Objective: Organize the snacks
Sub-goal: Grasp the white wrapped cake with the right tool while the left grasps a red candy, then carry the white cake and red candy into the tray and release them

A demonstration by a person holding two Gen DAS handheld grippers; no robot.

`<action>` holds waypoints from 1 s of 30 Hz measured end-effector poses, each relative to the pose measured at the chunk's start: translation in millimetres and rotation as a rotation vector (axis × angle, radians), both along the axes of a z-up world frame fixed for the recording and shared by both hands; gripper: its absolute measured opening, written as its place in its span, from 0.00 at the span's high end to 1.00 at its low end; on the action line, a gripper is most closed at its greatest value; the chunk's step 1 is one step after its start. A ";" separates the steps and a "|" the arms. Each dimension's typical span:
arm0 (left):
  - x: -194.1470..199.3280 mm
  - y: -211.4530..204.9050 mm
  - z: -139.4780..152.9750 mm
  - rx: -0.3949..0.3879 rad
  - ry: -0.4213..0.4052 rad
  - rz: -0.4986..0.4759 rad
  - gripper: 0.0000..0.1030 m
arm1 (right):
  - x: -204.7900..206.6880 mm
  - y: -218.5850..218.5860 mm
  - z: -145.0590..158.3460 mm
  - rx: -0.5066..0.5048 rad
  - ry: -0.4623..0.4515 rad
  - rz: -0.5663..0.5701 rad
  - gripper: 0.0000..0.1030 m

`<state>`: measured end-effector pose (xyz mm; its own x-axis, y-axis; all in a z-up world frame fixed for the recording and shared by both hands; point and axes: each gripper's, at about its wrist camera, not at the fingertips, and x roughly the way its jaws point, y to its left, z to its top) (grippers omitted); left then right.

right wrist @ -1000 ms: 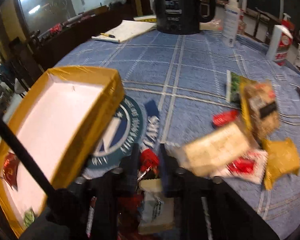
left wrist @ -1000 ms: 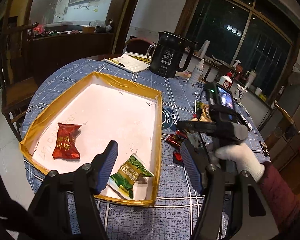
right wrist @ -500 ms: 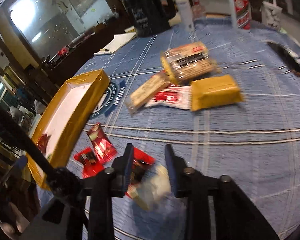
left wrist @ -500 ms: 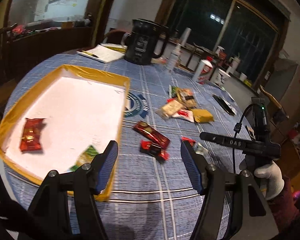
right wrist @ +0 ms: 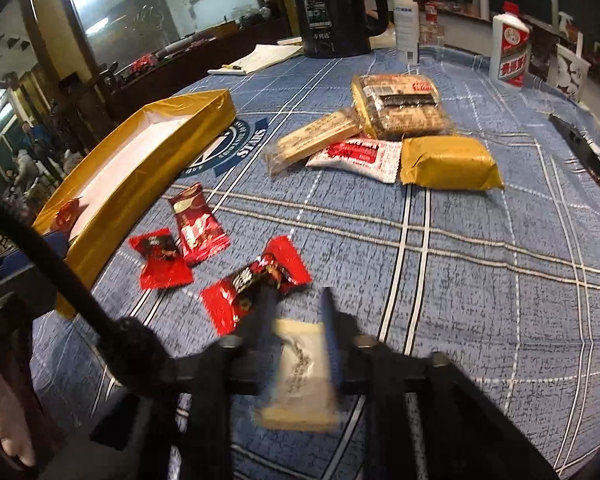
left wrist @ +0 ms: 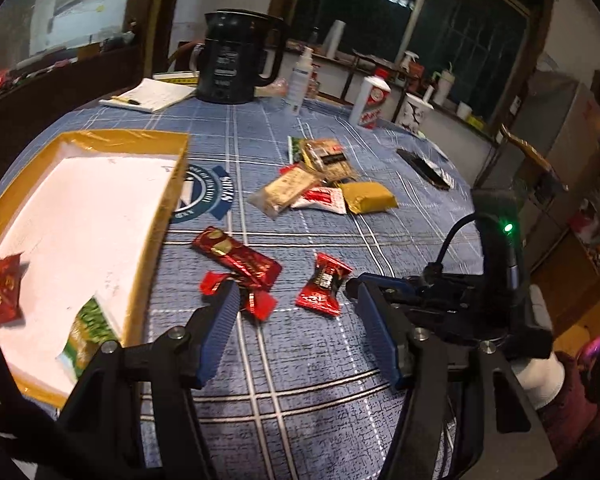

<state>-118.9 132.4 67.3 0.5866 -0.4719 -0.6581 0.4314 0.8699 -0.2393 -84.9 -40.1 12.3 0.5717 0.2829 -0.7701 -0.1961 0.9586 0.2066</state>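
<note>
Cream-white snack packet (right wrist: 300,376) sits clamped in the right hand-held gripper (right wrist: 296,312), above the bench (right wrist: 480,280). Left hand-held gripper (left wrist: 296,320) gapes wide, gold tray (left wrist: 156,216) at its ten o'clock.

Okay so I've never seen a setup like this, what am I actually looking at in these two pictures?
A person holds a two-finger grabber in each hand, each carrying a fisheye camera looking along its fingers. One picture is from the left hand-held gripper, open and empty above the blue tablecloth. The other is from the right hand-held gripper, shut on a pale snack packet. Loose snacks lie on the cloth: red candies, a gold packet. The gold-edged tray already holds a red packet and a green one.
</note>
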 end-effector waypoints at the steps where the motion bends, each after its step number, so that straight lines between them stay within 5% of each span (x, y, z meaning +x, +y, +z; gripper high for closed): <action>1: 2.1 -4.0 -2.1 0.011 0.002 -0.011 0.41 | -1.6 -4.2 -0.3 0.011 0.002 0.003 0.90; 7: 23.5 -46.7 -25.6 0.135 0.033 -0.124 0.56 | -16.1 -22.4 -1.4 0.026 -0.012 -0.029 0.77; 13: 42.0 -71.3 -40.1 0.173 0.064 -0.197 0.56 | -40.0 -35.8 8.3 0.067 -0.062 -0.073 0.59; 19: 51.0 -87.5 -52.7 0.248 0.070 -0.221 0.57 | -62.7 -43.8 7.6 0.106 -0.049 -0.094 0.58; 22: 50.5 -87.1 -52.7 0.262 0.059 -0.210 0.74 | -62.3 -34.8 3.7 0.069 -0.049 -0.077 0.58; 30: 49.9 -85.1 -53.5 0.238 0.050 -0.181 0.75 | -46.7 -21.9 -2.4 0.041 -0.024 -0.106 0.58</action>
<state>-68.9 47.3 13.9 0.4708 -0.3953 -0.7887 0.5777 0.8138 -0.0630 -131.6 -62.1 9.9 0.6184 0.2508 -0.7447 -0.0997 0.9651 0.2422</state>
